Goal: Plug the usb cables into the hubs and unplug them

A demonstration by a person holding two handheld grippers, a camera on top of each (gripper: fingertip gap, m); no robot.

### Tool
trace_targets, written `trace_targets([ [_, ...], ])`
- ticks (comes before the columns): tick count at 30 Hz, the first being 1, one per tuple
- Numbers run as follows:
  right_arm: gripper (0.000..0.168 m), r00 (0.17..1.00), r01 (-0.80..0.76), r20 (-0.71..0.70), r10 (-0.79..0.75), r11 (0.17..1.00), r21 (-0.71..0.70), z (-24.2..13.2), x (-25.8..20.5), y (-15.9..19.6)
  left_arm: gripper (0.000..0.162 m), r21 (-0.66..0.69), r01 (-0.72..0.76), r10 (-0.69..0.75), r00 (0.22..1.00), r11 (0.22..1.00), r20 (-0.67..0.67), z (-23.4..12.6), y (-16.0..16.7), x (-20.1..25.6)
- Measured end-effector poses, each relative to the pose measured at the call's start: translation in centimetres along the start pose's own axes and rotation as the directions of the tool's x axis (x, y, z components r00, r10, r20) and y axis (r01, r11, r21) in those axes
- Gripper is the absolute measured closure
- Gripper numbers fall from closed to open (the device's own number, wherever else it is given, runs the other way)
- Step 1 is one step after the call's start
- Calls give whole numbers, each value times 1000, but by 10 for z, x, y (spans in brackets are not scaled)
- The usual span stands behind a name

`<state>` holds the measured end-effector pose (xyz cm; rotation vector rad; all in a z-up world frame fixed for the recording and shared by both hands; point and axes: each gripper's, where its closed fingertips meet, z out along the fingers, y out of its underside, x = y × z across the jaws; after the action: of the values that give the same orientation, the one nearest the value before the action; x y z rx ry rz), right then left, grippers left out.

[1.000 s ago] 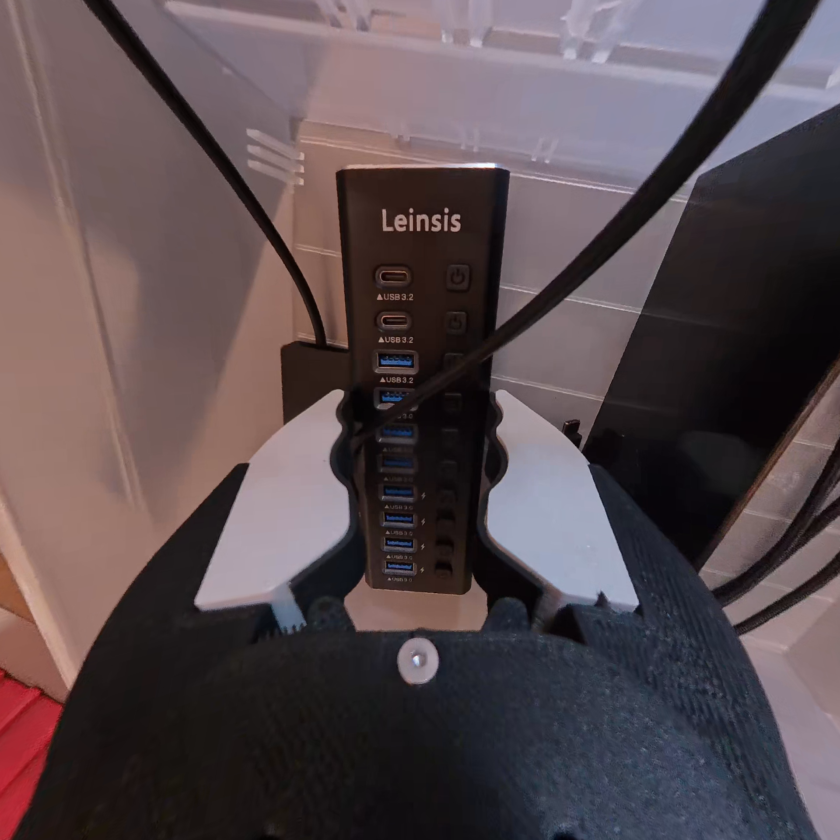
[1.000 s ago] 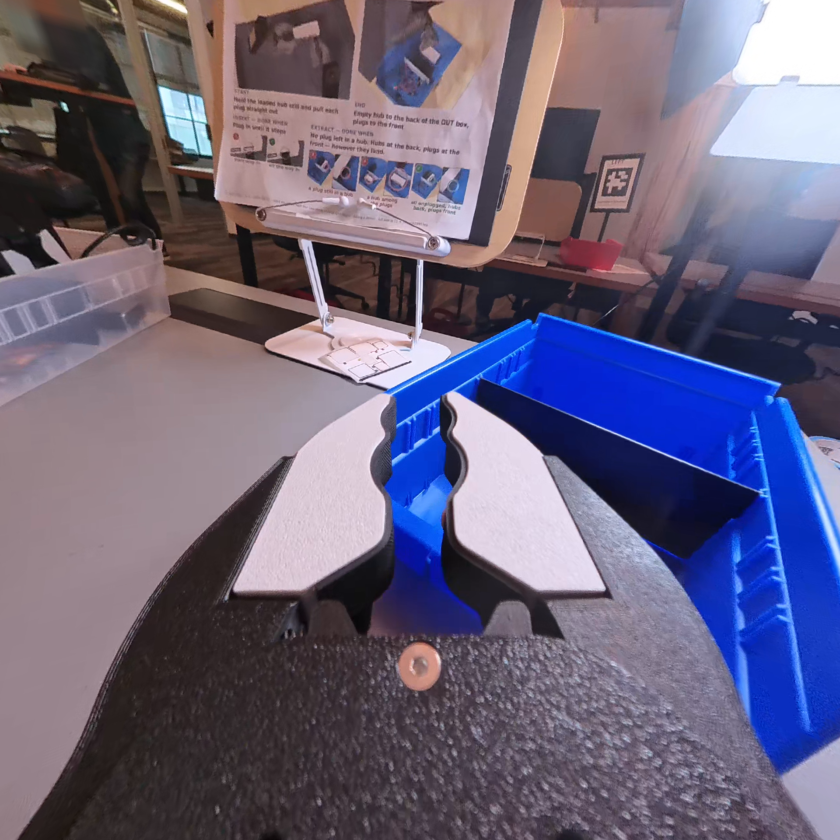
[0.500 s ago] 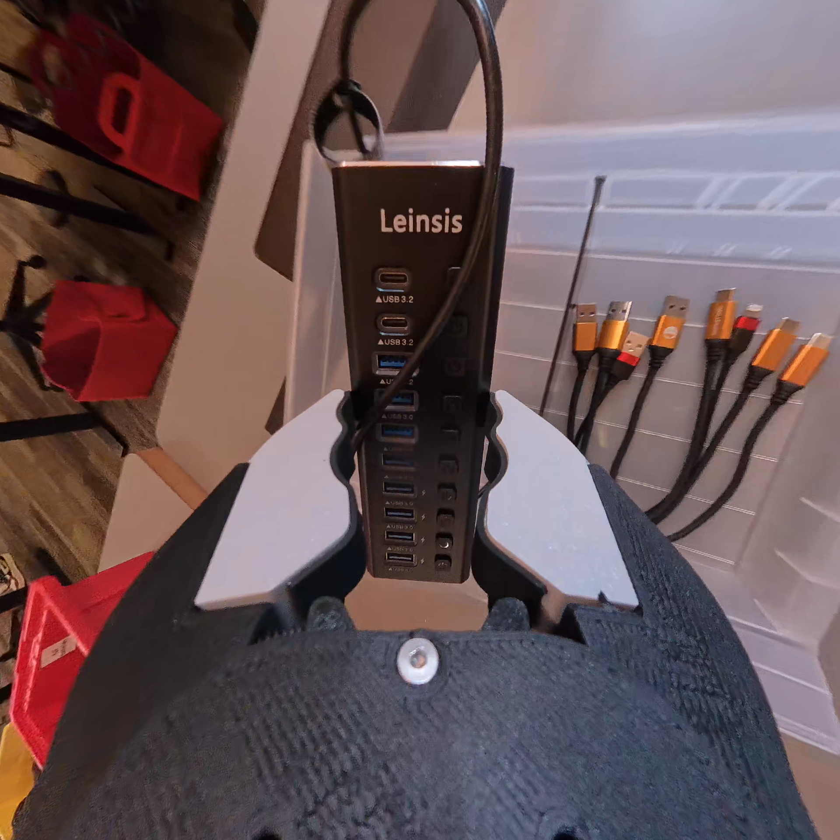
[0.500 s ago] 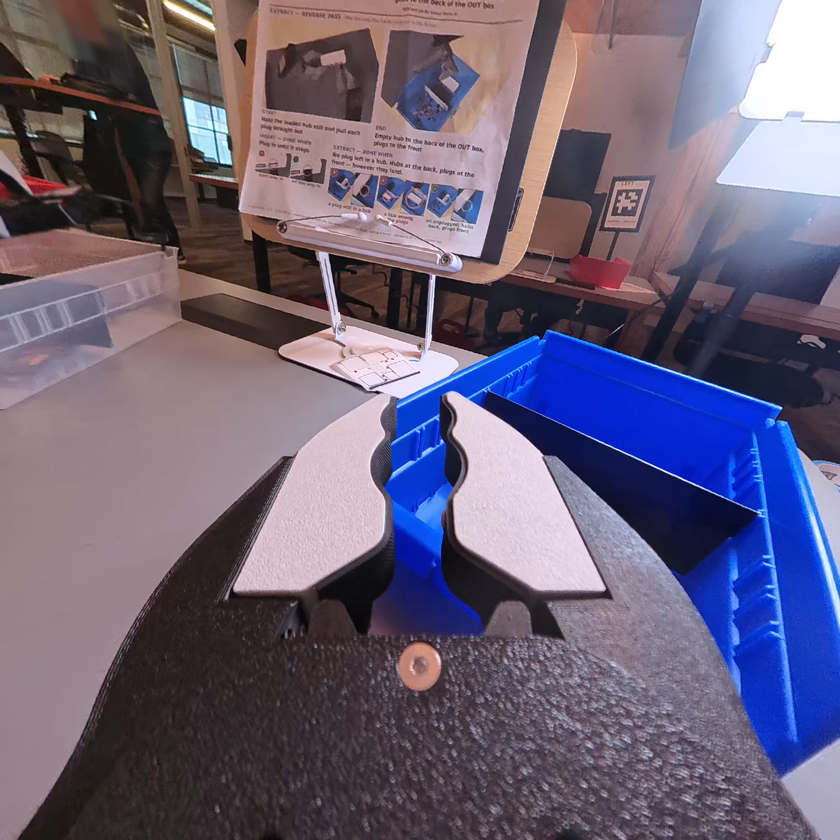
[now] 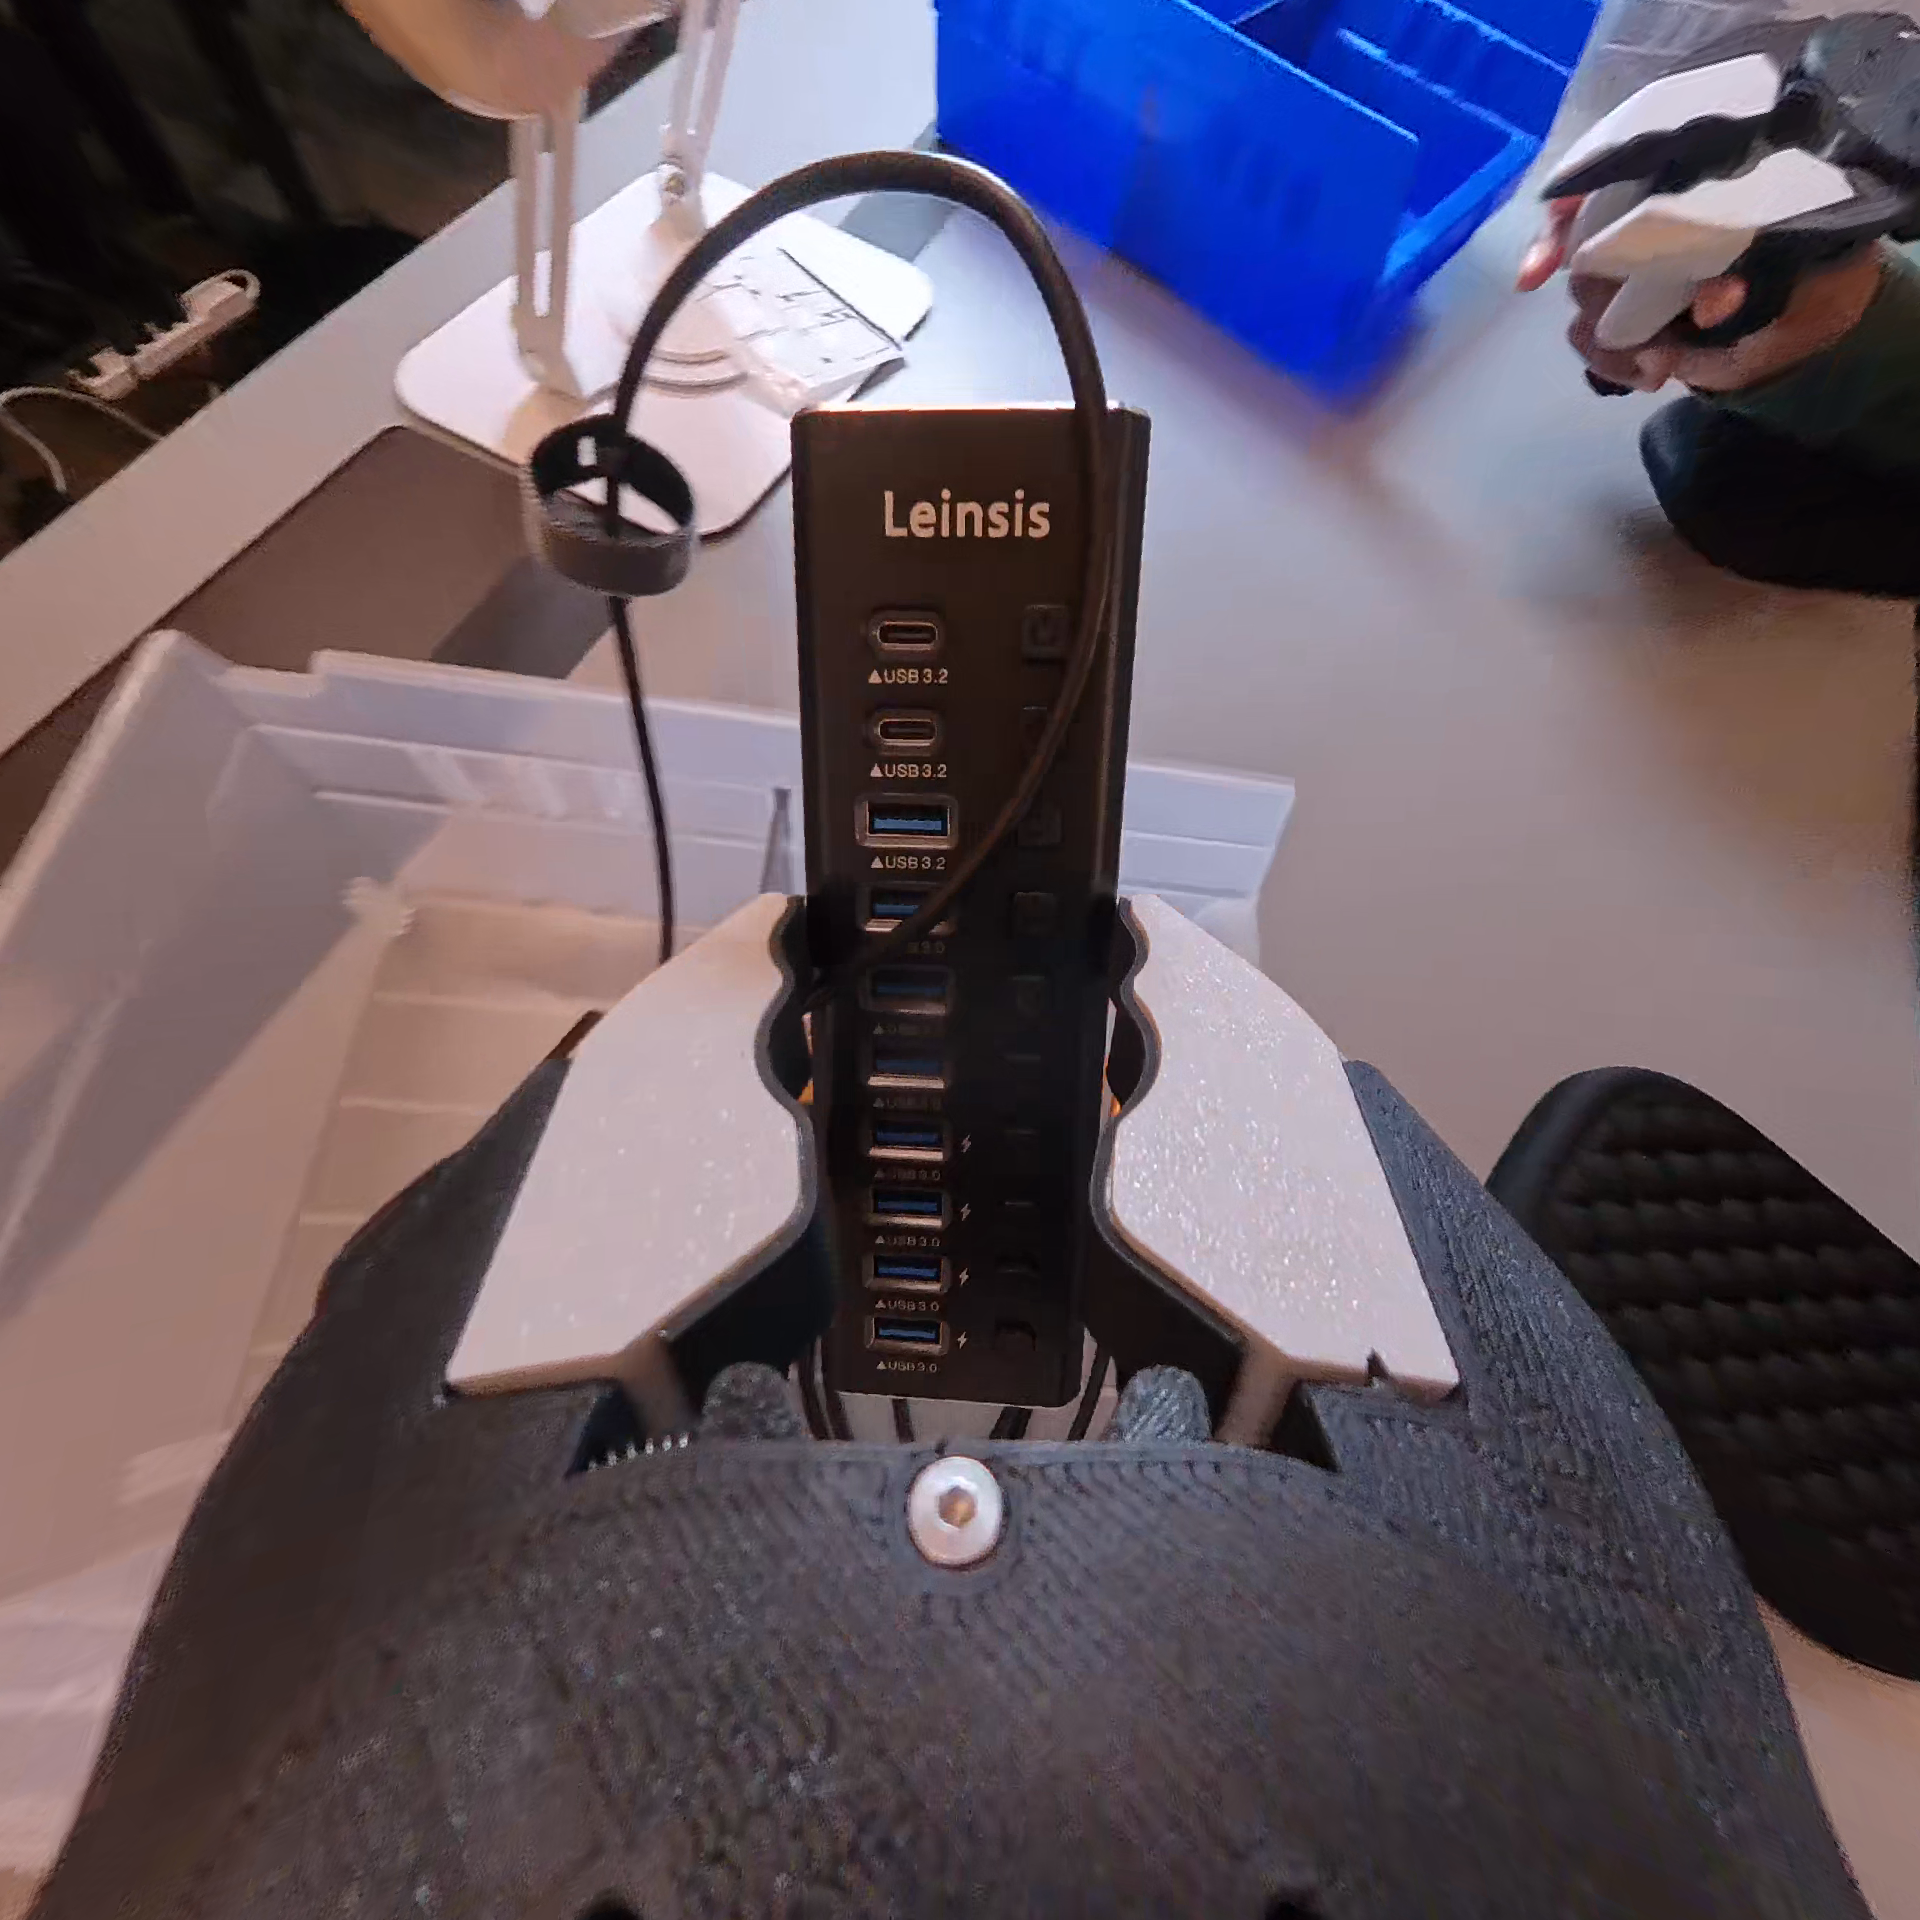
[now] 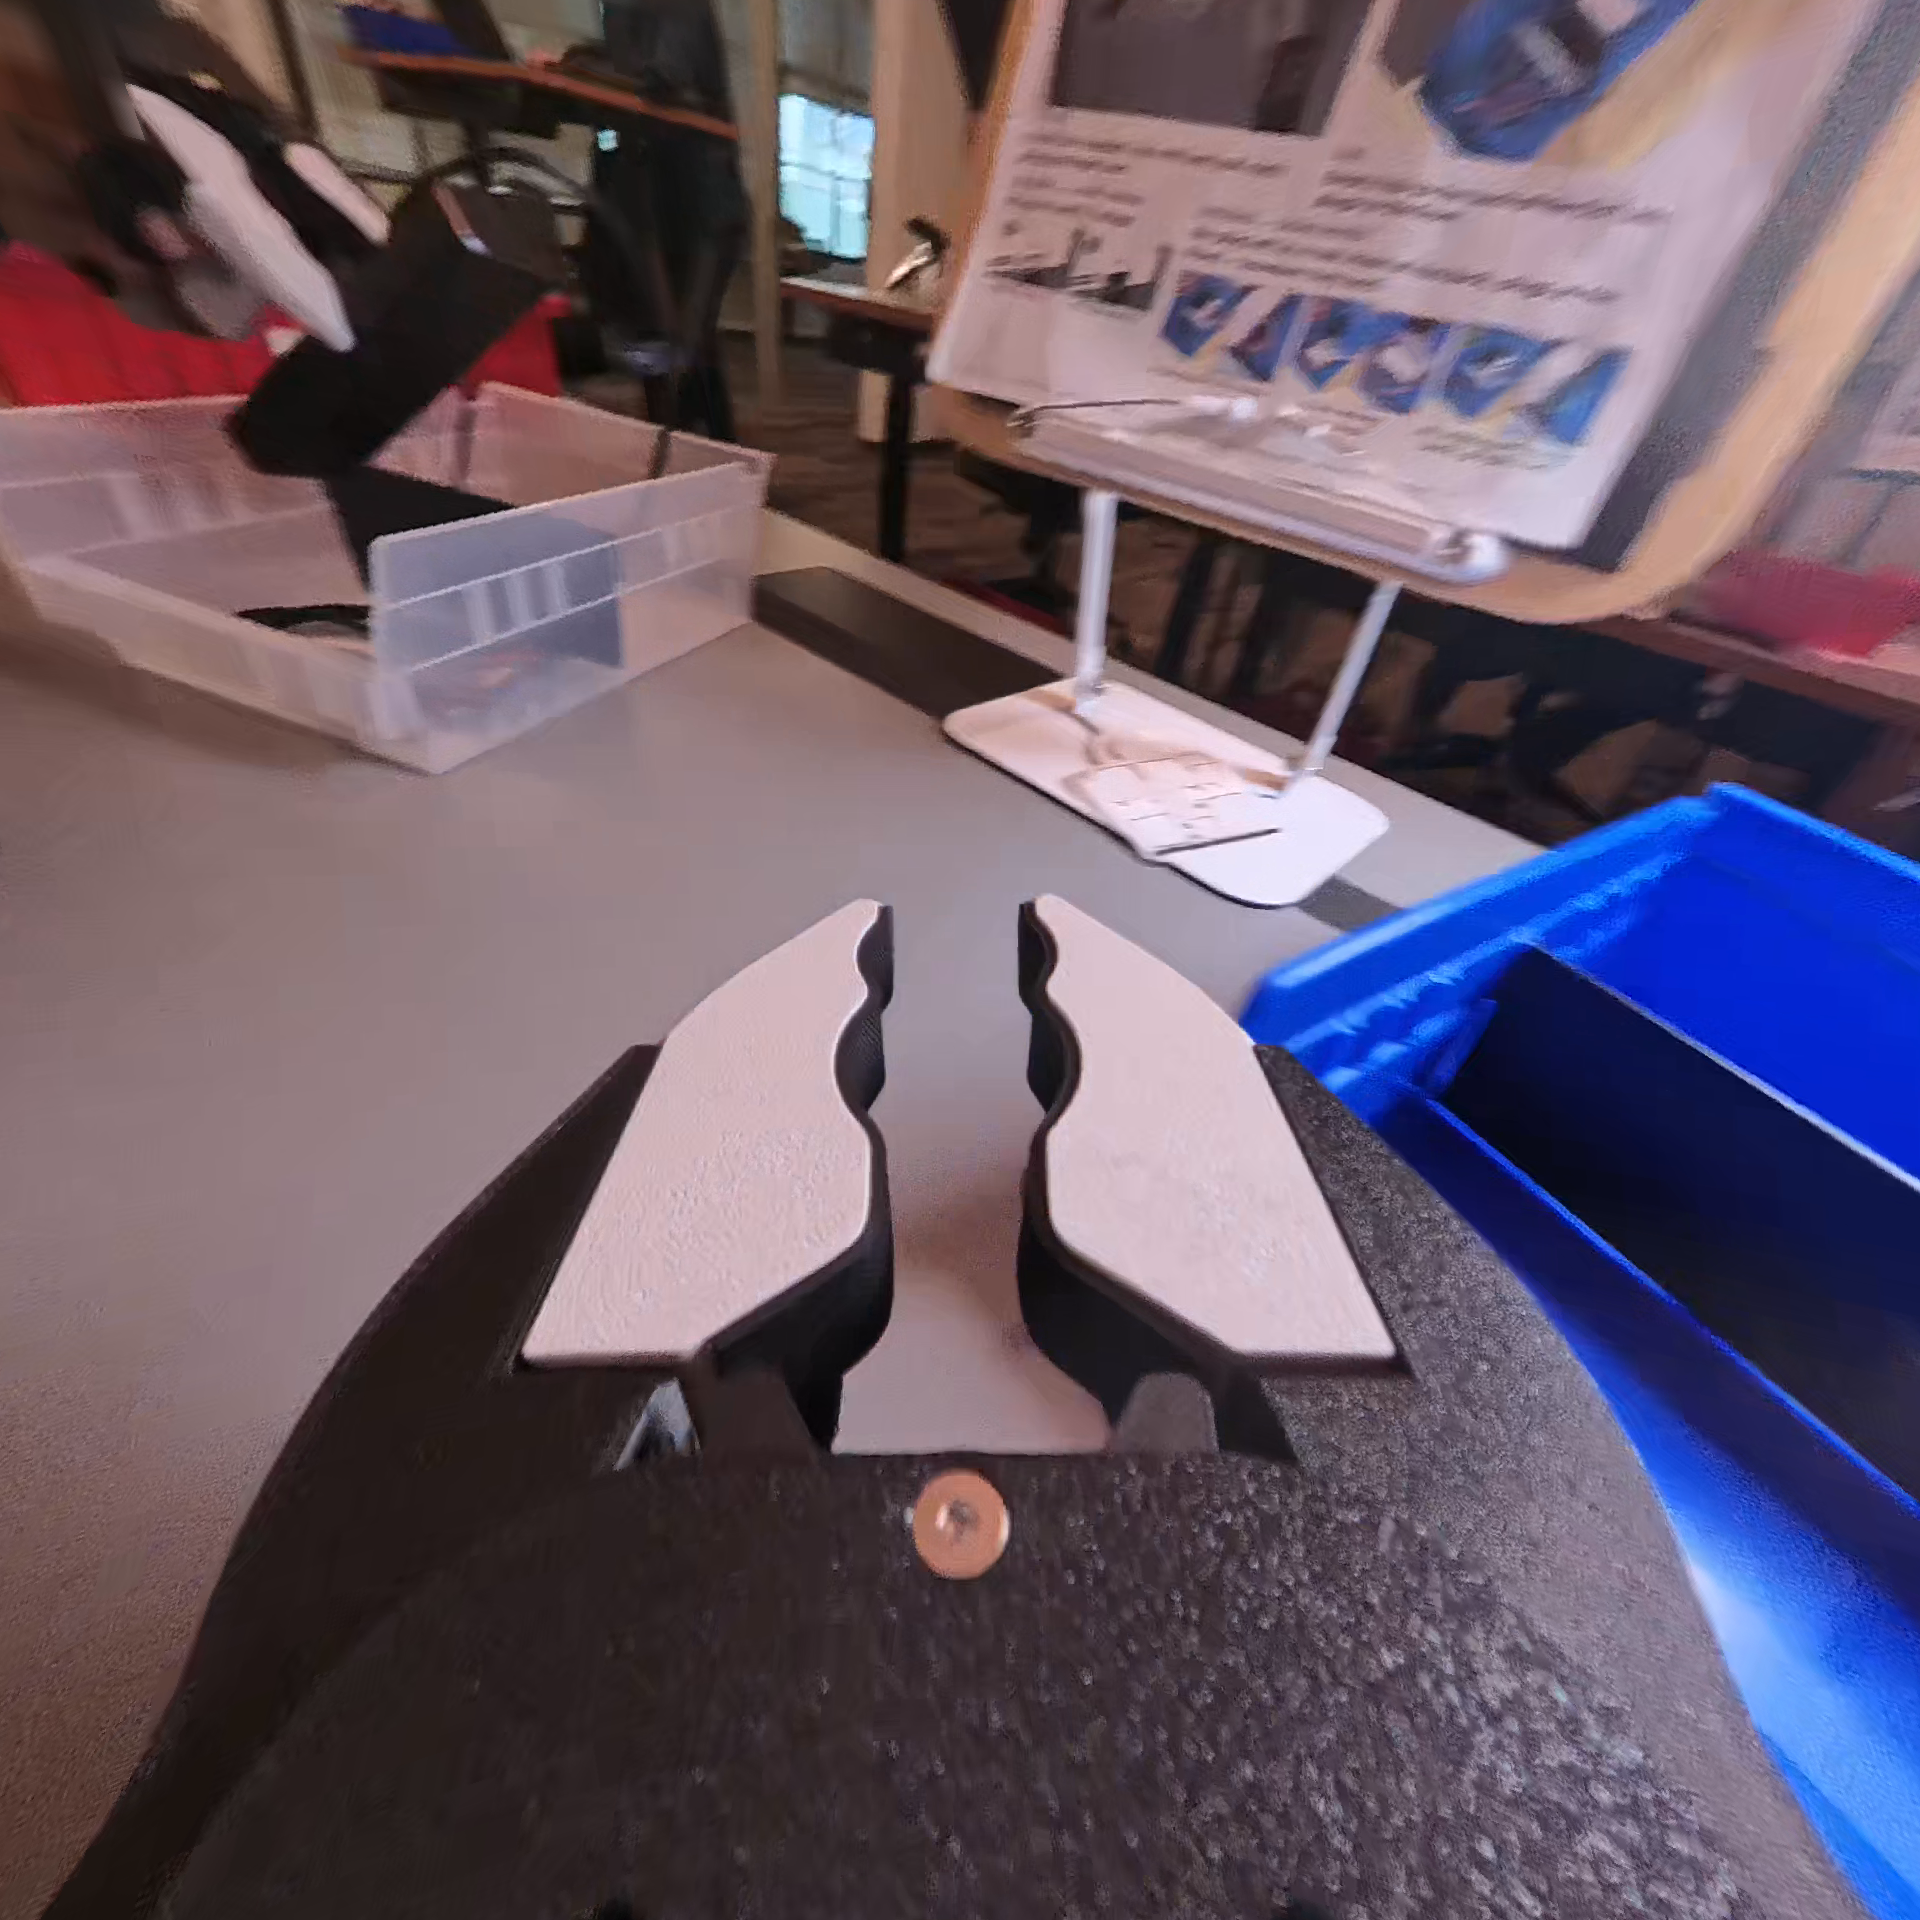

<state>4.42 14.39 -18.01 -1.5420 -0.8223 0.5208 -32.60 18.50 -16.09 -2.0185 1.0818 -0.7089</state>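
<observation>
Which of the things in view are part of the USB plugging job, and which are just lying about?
Part of the job:
black hub, clamped in the left gripper
its black cable
right gripper, holding nothing
clear bin
blue bin

Just lying about:
instruction sheet on white stand
black mesh chair

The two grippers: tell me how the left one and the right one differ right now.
The left gripper is shut on the black USB hub, while the right gripper holds nothing, with a narrow gap between its fingers. The left gripper hangs above the clear plastic bin; the right gripper hangs over bare grey table beside the blue bin. A black cable loops across the left gripper's load; none is near the right. Both have black bodies and white-faced fingers.
</observation>
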Motion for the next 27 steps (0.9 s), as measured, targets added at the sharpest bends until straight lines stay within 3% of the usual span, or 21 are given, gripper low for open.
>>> trace_targets([
  [4, 131, 953, -75, 290, 92, 995, -69, 47, -80, -13, 105, 8, -59, 60, 997, 998, -53, 23, -5, 20],
  [8, 111, 854, -197, 482, 197, 979, -51, 106, -137, -64, 105, 26, -113, 115, 986, 993, -119, 37, -14, 43],
  [13, 76, 816, -176, 553, 169, 984, -41, 198, -153, -92, 105, 9, -159, 158, 971, 987, -181, 45, -15, 60],
  [15, 73, 771, -189, 612, 177, 981, -46, 219, -163, -96, 105, -22, -192, 184, 962, 981, -201, 48, -10, 67],
  [17, 98, 738, -179, 661, 134, 984, 1, 222, -173, -101, 105, -39, -216, 205, 960, 976, -189, 50, -7, 66],
  [20, 99, 768, -181, 633, 100, 981, 65, 217, -170, -102, 106, 27, -207, 209, 964, 978, -163, 43, -13, 66],
  [22, 100, 792, -210, 602, 104, 972, 108, 204, -159, -104, 83, 52, -206, 208, 977, 977, -37, 33, -17, 51],
  [25, 100, 784, -258, 610, 120, 955, 144, 170, -142, -109, 76, 80, -244, 226, 956, 966, 187, 16, -25, 38],
  [27, 100, 778, -294, 612, 142, 943, 155, 147, -131, -111, 73, 98, -313, 280, 926, 945, 254, 20, -34, 61],
])
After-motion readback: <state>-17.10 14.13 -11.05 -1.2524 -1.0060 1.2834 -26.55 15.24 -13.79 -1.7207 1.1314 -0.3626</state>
